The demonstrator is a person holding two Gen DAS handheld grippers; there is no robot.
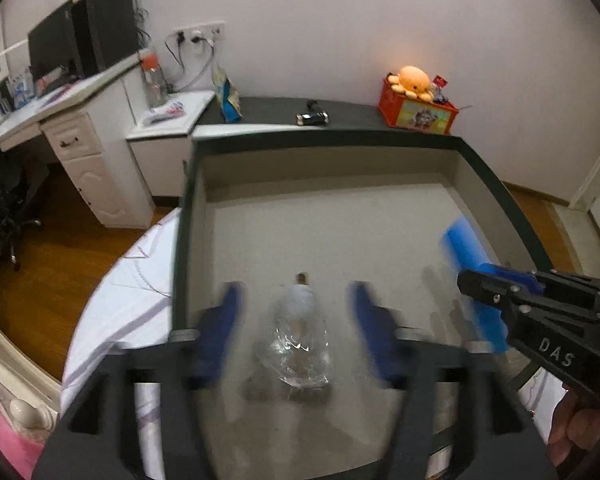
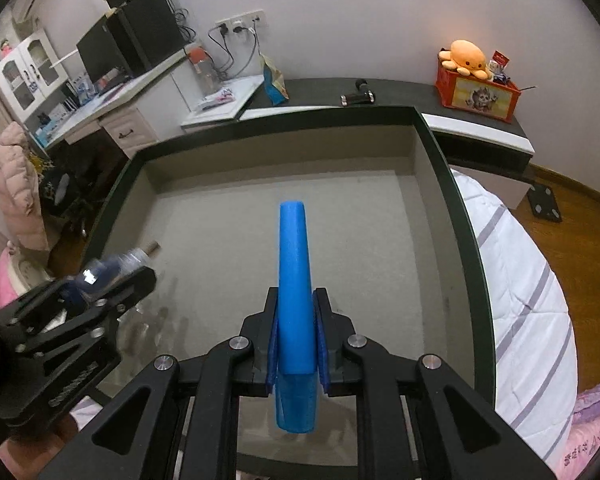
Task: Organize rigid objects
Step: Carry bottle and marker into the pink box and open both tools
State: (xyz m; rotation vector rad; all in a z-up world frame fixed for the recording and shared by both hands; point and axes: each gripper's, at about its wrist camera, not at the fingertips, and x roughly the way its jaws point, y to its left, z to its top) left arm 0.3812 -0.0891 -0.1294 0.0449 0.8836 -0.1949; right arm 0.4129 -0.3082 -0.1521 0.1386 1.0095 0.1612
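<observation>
A clear plastic bottle [image 1: 298, 336] lies on the grey floor of a large shallow tray with a dark green rim [image 1: 340, 138], its neck pointing away from me. My left gripper [image 1: 296, 292] stands open astride it, and a gap shows between each blue finger and the bottle. The picture is blurred. To the right, my right gripper [image 1: 474, 284] is shut on a blue cylinder [image 1: 466, 248]. In the right wrist view the blue cylinder [image 2: 294, 280] is clamped between the pads of the right gripper [image 2: 296, 296] over the tray [image 2: 440, 152]. There the left gripper [image 2: 140, 276] and the bottle [image 2: 112, 266] sit at the left.
The tray rests on a bed with a white quilt [image 2: 520, 280]. Behind it, a dark shelf carries an orange crate with an octopus plush [image 1: 416, 100], a small dark object [image 1: 312, 118] and a snack bag [image 1: 228, 96]. A white desk [image 1: 80, 148] stands at left. A person's hand [image 1: 572, 424] holds the right gripper.
</observation>
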